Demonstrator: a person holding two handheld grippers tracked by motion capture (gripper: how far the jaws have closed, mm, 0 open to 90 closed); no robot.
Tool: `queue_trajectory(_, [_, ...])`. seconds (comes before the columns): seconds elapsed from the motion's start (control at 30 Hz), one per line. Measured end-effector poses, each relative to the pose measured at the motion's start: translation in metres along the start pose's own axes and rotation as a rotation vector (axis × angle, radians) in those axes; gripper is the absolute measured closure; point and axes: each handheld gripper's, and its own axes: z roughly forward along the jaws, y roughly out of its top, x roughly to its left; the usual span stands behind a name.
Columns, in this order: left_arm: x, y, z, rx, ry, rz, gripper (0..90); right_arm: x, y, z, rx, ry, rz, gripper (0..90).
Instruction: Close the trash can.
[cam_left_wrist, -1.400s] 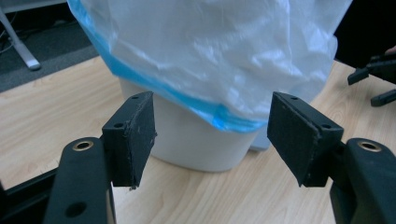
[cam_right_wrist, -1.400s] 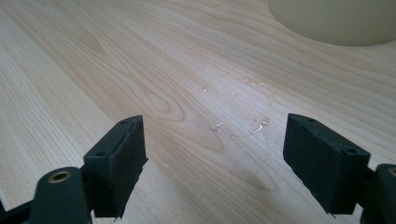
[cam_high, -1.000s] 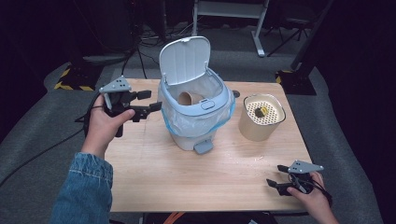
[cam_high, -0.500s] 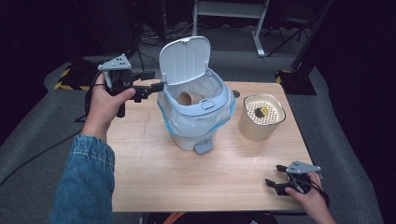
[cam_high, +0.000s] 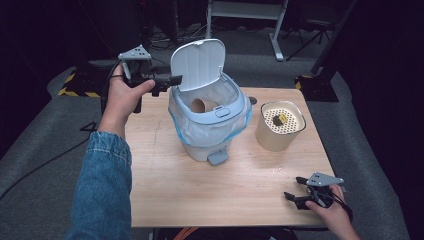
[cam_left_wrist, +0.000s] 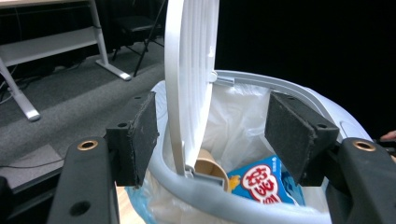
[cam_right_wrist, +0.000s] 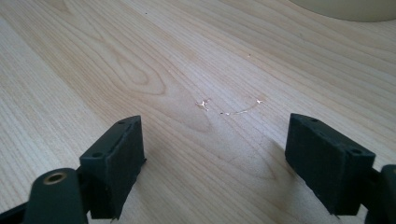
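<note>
- Left gripper (cam_high: 167, 80), upper left of the high view, jaws spread wide and gripping nothing, level with the raised white ribbed plastic lid (cam_high: 197, 65) of the pale blue-and-white pedal bin (cam_high: 210, 125).
- In the left gripper view, lid (cam_left_wrist: 191, 79) seen edge-on between the pads (cam_left_wrist: 140, 135), nearer the left one, contact not discernible.
- Below the jaws, inside the clear-bagged bin (cam_left_wrist: 243, 205): brown cardboard tube (cam_left_wrist: 210, 170) and blue printed snack packet (cam_left_wrist: 261, 182).
- Right gripper (cam_high: 300, 192), lower right of the high view, jaws wide apart, empty, low over the pale wooden table (cam_right_wrist: 187, 70).
- Beige round canister with perforated top (cam_high: 280, 125), right of the bin, apart from both grippers.
</note>
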Motion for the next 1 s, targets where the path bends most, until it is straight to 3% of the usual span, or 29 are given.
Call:
queue_trajectory(0.2, [-0.003,0.007,0.002,-0.027,-0.014,0.002,37.2,0.0,0.0,0.0,0.0,0.007,-0.001,19.6])
queue_trajectory(0.5, [-0.011,0.016,-0.001,-0.009,-0.024,0.016,39.0,0.0,0.0,0.0,0.0,0.008,-0.003,19.4])
queue_trajectory(0.57, [-0.014,0.019,-0.003,-0.035,-0.047,0.018,40.2,0.0,0.0,0.0,0.0,0.009,-0.003,19.3])
queue_trajectory(0.6, [-0.019,0.022,-0.005,-0.07,-0.084,0.015,42.9,0.0,0.0,0.0,0.001,0.009,-0.003,19.1])
queue_trajectory(0.63, [-0.019,0.022,-0.005,-0.07,-0.084,0.015,42.7,0.0,0.0,0.0,0.001,0.009,-0.003,19.1])
queue_trajectory(0.67, [-0.026,0.025,-0.005,-0.081,-0.116,0.027,42.3,0.0,0.0,0.0,0.002,0.01,-0.004,18.9])
queue_trajectory(0.77, [-0.035,0.026,-0.002,-0.062,-0.139,0.049,41.8,0.0,0.0,0.0,0.002,0.011,-0.004,18.7])
queue_trajectory(0.8, [-0.044,0.026,0.002,-0.052,-0.175,0.065,41.5,0.0,0.0,0.001,0.003,0.012,-0.006,18.5])
queue_trajectory(0.83, [-0.044,0.026,0.002,-0.052,-0.175,0.065,41.2,0.0,0.0,0.001,0.003,0.012,-0.006,18.5])
queue_trajectory(0.9, [-0.055,0.024,0.007,-0.041,-0.214,0.073,40.8,0.0,0.0,0.001,0.003,0.012,-0.006,18.4])
queue_trajectory(1.0, [-0.059,0.019,0.014,-0.015,-0.223,0.073,40.7,0.0,0.0,0.001,0.003,0.012,-0.006,18.4])
